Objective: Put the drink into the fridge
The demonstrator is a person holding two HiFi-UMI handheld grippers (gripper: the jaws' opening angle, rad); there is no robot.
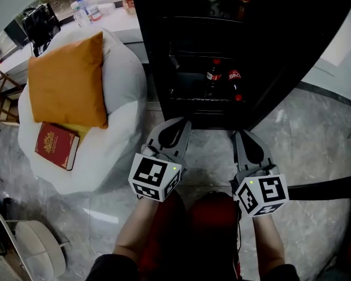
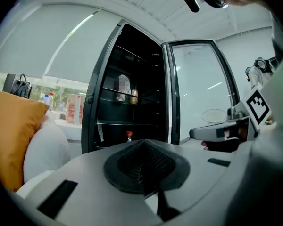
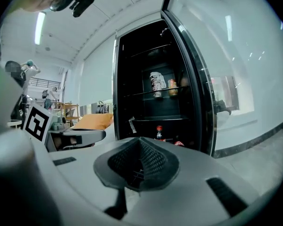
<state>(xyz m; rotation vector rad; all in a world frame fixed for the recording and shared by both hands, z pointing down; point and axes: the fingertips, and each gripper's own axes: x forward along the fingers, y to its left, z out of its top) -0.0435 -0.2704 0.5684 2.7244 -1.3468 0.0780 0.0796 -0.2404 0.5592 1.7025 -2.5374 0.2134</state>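
Observation:
The black fridge point(image 1: 205, 51) stands open ahead of me, its glass door point(image 3: 217, 79) swung out to the right. On a low shelf a cola bottle point(image 1: 214, 74) stands with a red cap, and a second red-labelled drink point(image 1: 234, 78) lies beside it. Cans point(image 3: 155, 84) stand on a higher shelf. My left gripper point(image 1: 178, 122) and right gripper point(image 1: 241, 134) are held side by side in front of the fridge's foot, pointing at it. Both are shut with nothing between the jaws, as the left gripper point(image 2: 141, 142) and the right gripper point(image 3: 140, 140) show in their own views.
A white beanbag point(image 1: 123, 81) with an orange cushion point(image 1: 67, 81) and a red book point(image 1: 57, 145) sits left of the fridge. Behind it a counter holds bottles point(image 1: 85, 10) and a black bag point(image 1: 41, 25). A dark strip point(image 1: 327, 187) crosses the marble floor at right.

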